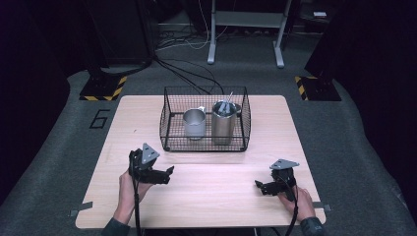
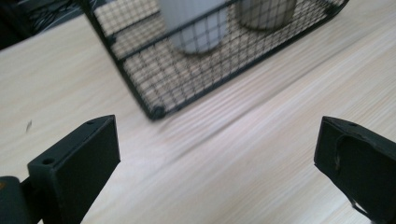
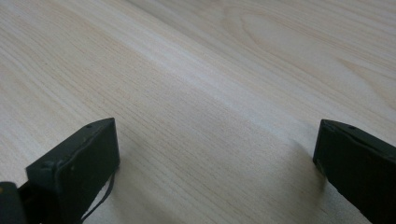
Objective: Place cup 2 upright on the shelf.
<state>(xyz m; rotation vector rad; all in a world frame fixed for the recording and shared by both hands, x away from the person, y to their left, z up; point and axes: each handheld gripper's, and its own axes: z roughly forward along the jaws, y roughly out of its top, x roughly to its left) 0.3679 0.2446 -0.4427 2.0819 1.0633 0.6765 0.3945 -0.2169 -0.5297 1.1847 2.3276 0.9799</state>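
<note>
- A light wooden table sits in a dark room with grey carpet, seen from above.
- A person's two forearms come in from the bottom edge, each hand holding a black two-jaw gripper low over the near part of the table.
- The left gripper is at the near left, its jaws pointing toward the middle of the table. In the left gripper view its jaws stand wide apart with nothing between them but bare wood.
- The right gripper is at the near right, its jaws pointing left toward the other gripper. In the right gripper view its jaws also stand wide apart and hold nothing.
- The two grippers are well apart from each other.
- A black wire basket stands toward the far middle of the table, beyond both grippers and closer to the left one.
- Inside the basket, a short metal cup stands upright on the left.
- Just beside it on the right stands a taller metal tumbler, also upright, with some metal utensils poking out of its top; what they are is too small to tell.
- In the left gripper view a near corner of the basket lies ahead of the open jaws, with the bottoms of the cup and tumbler blurred behind the mesh.
- Neither gripper touches the basket.
</note>
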